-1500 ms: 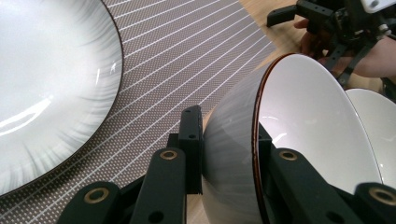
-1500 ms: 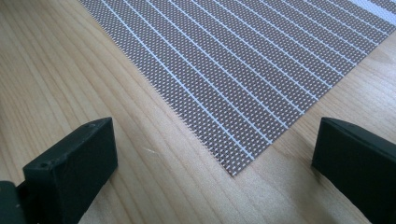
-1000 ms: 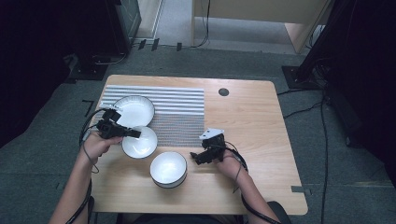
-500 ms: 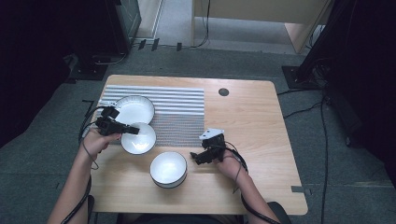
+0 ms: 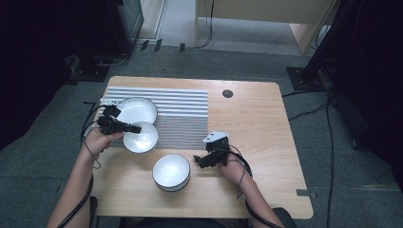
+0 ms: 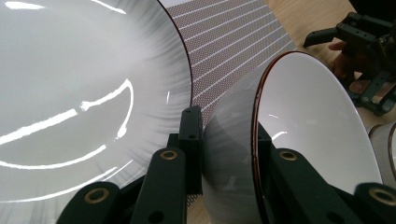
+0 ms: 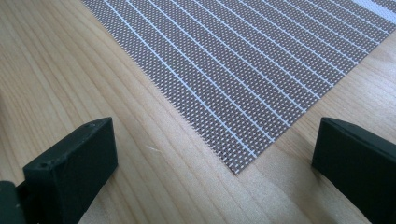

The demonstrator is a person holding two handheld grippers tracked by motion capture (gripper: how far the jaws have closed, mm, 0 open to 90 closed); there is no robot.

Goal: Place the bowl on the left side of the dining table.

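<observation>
left tongs [image 6: 229,154] pinching bowl [image 6: 299,130] rim

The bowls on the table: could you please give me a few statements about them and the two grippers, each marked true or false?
1. The left gripper is shut on the rim of the small bowl. True.
2. The right gripper holds a bowl. False: its jaws stand open over bare table by the corner of the striped mat.
3. There are three white bowls. True: the small bowl, a wide bowl behind it, and a front bowl.
4. The front bowl sits on the striped mat. False: it rests on bare wood.
</observation>
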